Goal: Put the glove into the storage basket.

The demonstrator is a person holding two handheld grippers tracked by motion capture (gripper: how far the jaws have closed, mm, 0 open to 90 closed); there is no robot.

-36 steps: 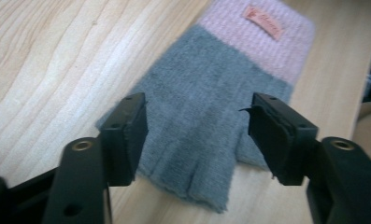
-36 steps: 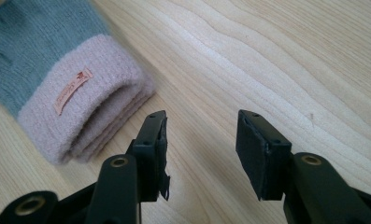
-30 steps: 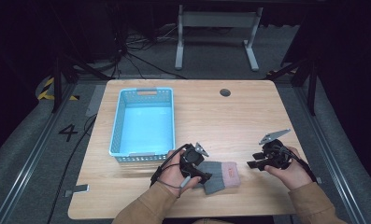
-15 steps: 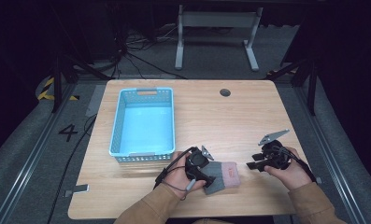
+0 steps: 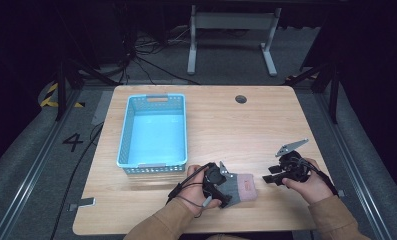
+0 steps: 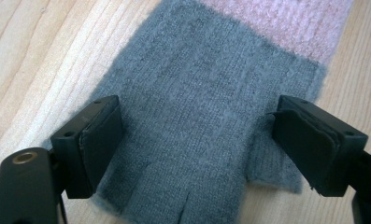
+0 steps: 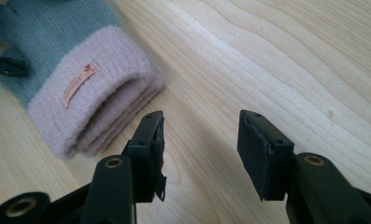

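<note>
**Spotter:** Left gripper view first: your left tool (image 6: 197,140) has its jaws spread wide, one on each side of the grey glove (image 6: 206,116). Nothing is pinched. The knit lies flat between the pads, and the finger slits run toward the bottom edge.

**Checker:** And where does the glove sit for you?

**Spotter:** It lies on the counter (image 6: 29,56), near your edge, a little right of centre. From the high view your left tool (image 5: 225,181) covers the grey part of the glove (image 5: 245,186), and the pink cuff (image 5: 247,185) points toward your right hand.

**Checker:** What about your right tool?

**Spotter:** Your right tool (image 7: 201,140) is also spread, with bare wood between its jaws. It holds nothing. The folded pink cuff (image 7: 103,107), with a small orange label (image 7: 80,84), lies just beside its left jaw, and I cannot tell whether they touch. In the high view your right tool (image 5: 272,178) sits just right of the glove.

**Checker:** Anything farther out?

**Spotter:** A light blue basket (image 5: 127,145) stands on the left half of the counter, beyond your left hand (image 5: 198,195) and apart from the glove.
</note>
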